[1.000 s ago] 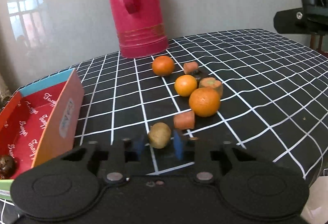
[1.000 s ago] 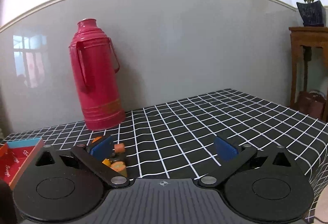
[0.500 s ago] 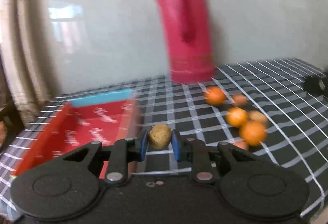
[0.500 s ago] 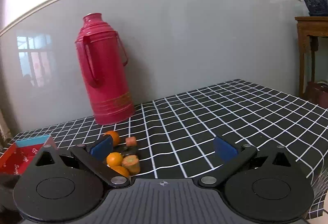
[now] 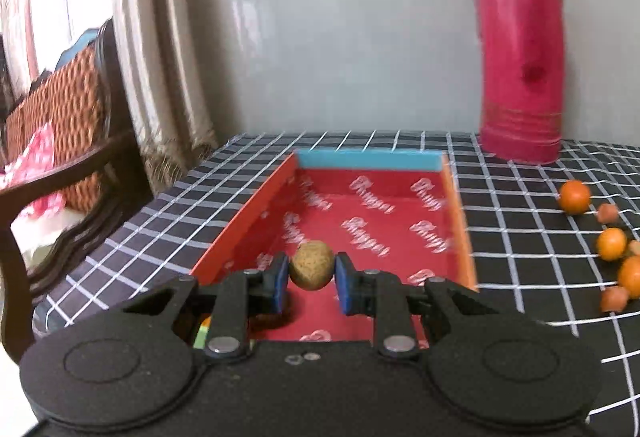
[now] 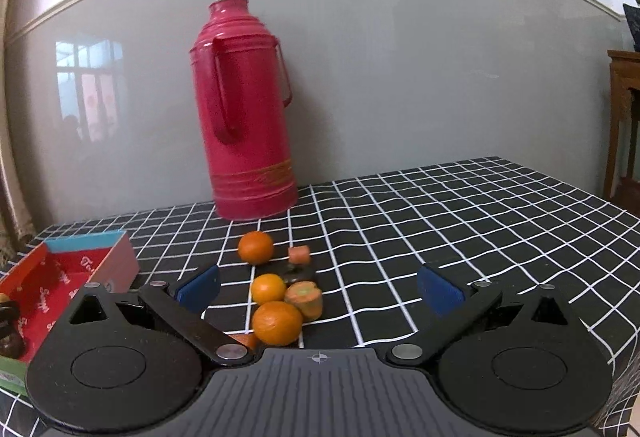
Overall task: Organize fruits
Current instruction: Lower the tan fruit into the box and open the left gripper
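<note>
My left gripper (image 5: 311, 279) is shut on a small round brown fruit (image 5: 311, 270) and holds it over the near end of the red box (image 5: 372, 233). A dark fruit lies in the box just below the left finger. Oranges (image 5: 574, 197) and carrot pieces (image 5: 614, 298) lie on the cloth to the right. In the right wrist view my right gripper (image 6: 319, 289) stands wide open above three oranges (image 6: 277, 322) and carrot chunks (image 6: 306, 299), touching none of them. The red box (image 6: 52, 281) shows at the left with dark fruits (image 6: 10, 341) inside.
A tall pink thermos (image 6: 246, 109) stands at the back near the wall, also seen in the left wrist view (image 5: 520, 49). The table's black checked cloth (image 6: 440, 221) ends at the left beside a wooden chair (image 5: 72, 141) and a curtain.
The left gripper lifted the brown fruit off the cloth and swung left until it hung over the red box. The right gripper shifted left, bringing the oranges between its open fingers.
</note>
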Available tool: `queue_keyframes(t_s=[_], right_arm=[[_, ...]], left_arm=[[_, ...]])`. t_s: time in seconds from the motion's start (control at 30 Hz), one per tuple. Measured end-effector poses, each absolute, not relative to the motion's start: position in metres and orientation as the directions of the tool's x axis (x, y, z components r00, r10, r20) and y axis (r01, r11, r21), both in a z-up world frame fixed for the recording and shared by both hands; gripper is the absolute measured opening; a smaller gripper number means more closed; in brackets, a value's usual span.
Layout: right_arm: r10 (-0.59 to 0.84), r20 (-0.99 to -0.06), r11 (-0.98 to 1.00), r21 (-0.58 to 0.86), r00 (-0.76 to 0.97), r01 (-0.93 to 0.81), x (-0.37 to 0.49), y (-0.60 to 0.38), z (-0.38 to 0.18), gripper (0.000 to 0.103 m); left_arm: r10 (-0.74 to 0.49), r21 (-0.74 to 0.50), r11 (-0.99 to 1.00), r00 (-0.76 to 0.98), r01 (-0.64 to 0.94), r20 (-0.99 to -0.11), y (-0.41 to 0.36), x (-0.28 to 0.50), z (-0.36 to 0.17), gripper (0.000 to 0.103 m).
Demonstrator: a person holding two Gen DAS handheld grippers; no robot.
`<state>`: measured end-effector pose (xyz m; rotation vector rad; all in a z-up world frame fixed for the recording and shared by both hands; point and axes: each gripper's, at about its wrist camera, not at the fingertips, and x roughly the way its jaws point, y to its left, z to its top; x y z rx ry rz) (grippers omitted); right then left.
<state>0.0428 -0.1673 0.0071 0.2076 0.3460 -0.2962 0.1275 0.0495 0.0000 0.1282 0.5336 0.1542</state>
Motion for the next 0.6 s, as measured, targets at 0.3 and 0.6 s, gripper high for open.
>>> queue_keyframes(t_s=[0.3,0.6], right_arm=[[-0.193,-0.398,0.958,0.122,0.897,0.26,0.055,-0.148,-0.003,0.103],[-0.096,-0.476,0.956,0.2,0.874,0.214,0.071,-0.14,-0.021,0.103]], left_arm=[[0.18,0.118,0.984,0.792,-0.136,-0.583,0.073,0.132,-0.003,0.048],[0.197,0.042,0.978,0.84,-0.204,-0.505,0.097,0.115,0.028,0.083]])
